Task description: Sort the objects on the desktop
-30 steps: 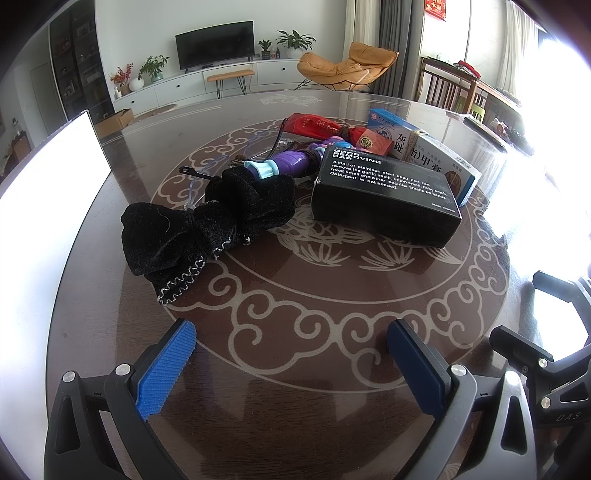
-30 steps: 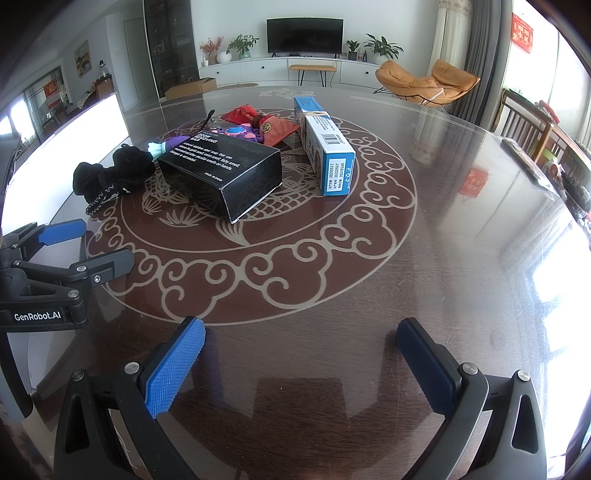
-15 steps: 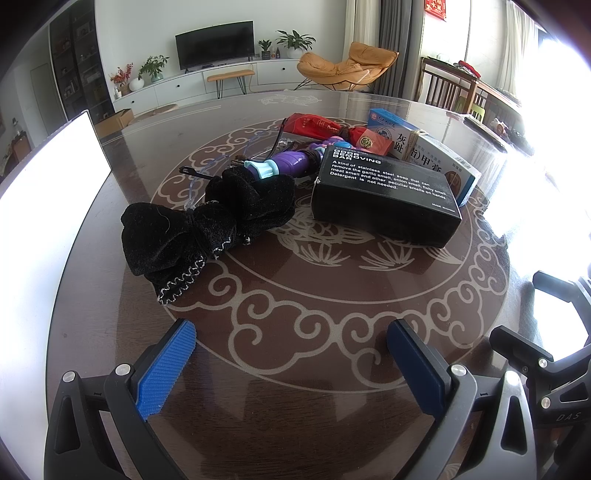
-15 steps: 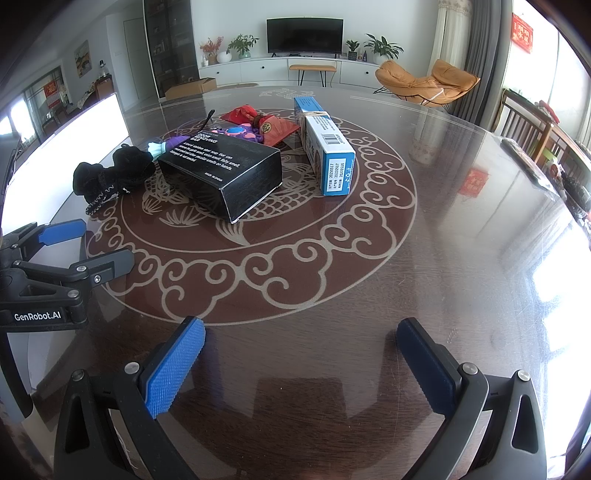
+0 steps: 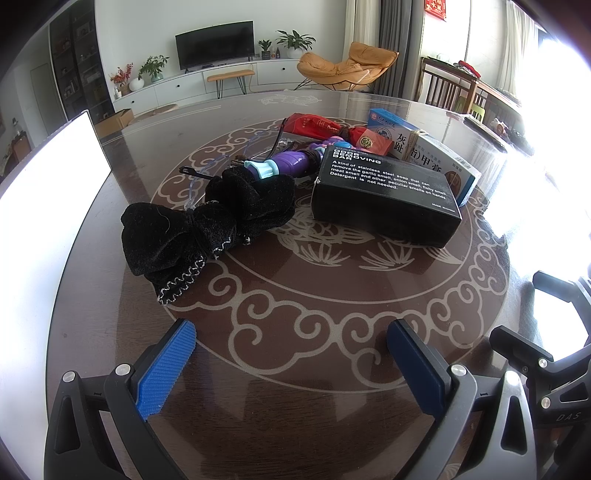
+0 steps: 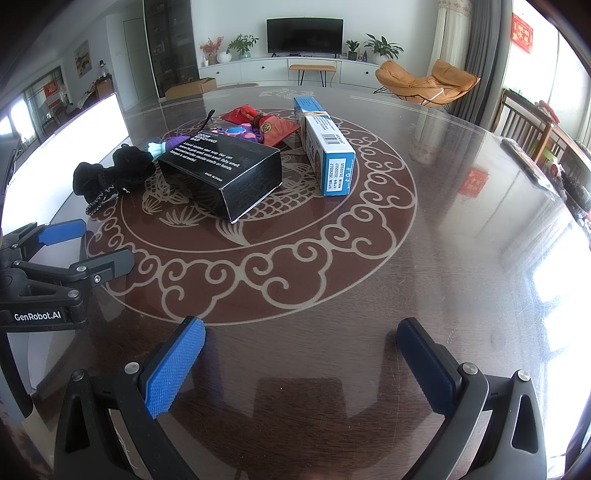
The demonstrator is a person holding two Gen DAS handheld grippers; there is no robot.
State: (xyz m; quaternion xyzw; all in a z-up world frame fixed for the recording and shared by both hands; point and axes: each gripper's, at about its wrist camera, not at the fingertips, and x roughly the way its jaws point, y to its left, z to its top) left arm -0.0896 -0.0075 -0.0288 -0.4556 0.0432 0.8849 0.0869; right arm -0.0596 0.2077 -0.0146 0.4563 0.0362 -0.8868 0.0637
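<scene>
Black pouch (image 5: 207, 218) lies well beyond both grippers' spread, empty fingers (image 5: 166, 369).

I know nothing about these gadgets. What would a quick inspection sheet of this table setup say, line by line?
Surface: round dark table with pale swirl pattern, glossy.
Job's things: black pouch, black box, blue box, purple toy, red pouch, all clustered at the centre.
Clutter: nothing seen.
Grippers: left hand-held gripper open, empty, hovers short of the black pouch; right hand-held gripper open, empty, over bare table.
Cables: thin black cord among the things.
Surroundings: living room, TV, orange chair, plants.
</scene>
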